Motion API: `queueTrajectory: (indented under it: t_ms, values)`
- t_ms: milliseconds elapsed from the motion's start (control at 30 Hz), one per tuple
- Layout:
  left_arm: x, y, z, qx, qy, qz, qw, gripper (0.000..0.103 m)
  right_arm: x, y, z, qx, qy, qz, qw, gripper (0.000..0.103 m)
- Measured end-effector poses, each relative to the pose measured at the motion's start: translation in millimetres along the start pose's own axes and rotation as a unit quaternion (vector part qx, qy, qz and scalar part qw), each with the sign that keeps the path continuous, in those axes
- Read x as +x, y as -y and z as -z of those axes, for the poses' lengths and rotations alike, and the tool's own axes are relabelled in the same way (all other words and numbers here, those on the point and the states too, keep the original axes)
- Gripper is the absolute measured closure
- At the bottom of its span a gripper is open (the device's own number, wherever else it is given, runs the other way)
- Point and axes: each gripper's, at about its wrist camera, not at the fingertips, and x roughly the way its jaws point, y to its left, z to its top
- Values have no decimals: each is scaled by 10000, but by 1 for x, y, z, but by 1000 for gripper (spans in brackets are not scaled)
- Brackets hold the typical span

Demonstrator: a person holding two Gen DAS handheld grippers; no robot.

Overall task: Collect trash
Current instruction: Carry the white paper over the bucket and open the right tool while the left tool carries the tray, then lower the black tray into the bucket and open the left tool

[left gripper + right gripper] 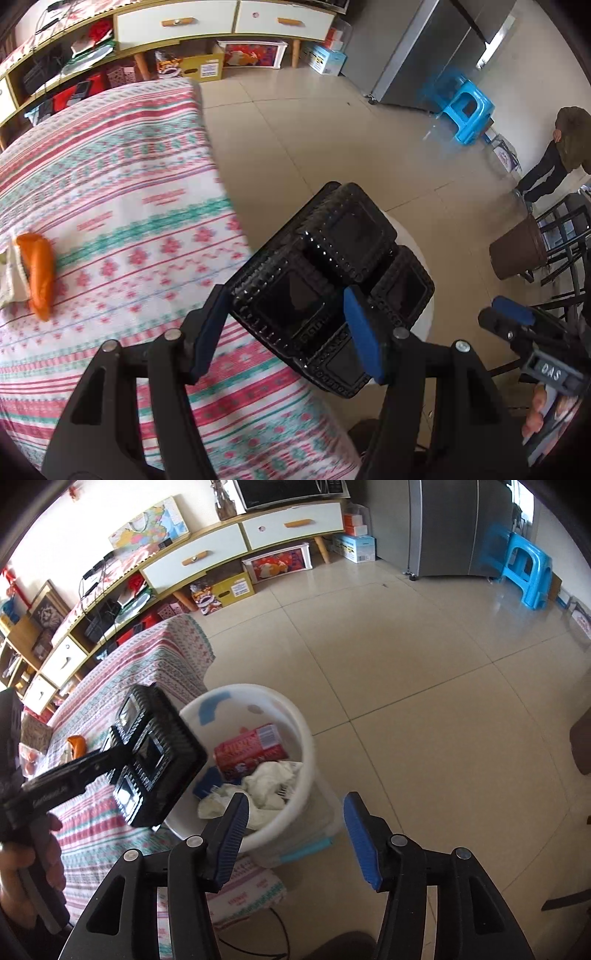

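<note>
Left gripper (291, 328): fingers clamped on one black plastic tray (328, 280) with several compartments, held in the air over the counter edge, beside the bin.
Right gripper (295, 834): fingers wide apart, holding nothing, near the bin rim.
Bin (295, 716): one white bucket on the floor, just beside the counter; inside are one red carton (251, 751) and crumpled white paper (266, 786).
Counter (110, 177): striped patterned cloth; one orange wrapper (38, 273) lies on it.
Room: beige tiled floor (424, 701), one blue stool (528, 576).

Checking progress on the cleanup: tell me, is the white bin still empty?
No, the white bin already holds a red carton and crumpled white paper.
</note>
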Motion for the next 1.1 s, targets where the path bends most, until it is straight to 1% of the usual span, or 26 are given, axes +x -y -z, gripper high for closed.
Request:
queueTrajectory:
  t_ms: [100,200,300,367,433,500,667,833,933,1100]
  values:
    - [8,9,-2,49,-28,20,10000,38,-2,7,1,40,-5,25,10000,48]
    - [13,15,-6,140,22,239,9996,37,-3,10,1,52,-5,14,10000,48]
    - [18,18,-8,211,-60,298,9993,34,-5,8,1,7,19,34,10000,48]
    - [16,19,-8,232,-66,316,9992,23,-5,5,1,-27,26,31,10000,48]
    - [8,19,-7,318,59,236,9992,22,-4,3,1,-50,22,24,10000,47]
    - [3,18,-7,333,98,211,9992,22,-3,1,0,-80,9,33,10000,47]
    - [-11,-1,-3,264,147,144,9994,21,-1,-6,-1,-139,-2,51,9999,47]
    - [-27,-21,6,226,199,-89,9995,20,0,-15,-2,-210,-2,71,9998,46]
    - [-36,-32,13,183,202,-236,9993,13,0,-23,-3,-260,8,70,9996,45]
    - [-50,-53,22,125,243,-434,9987,11,3,-40,-5,-373,15,82,9993,41]
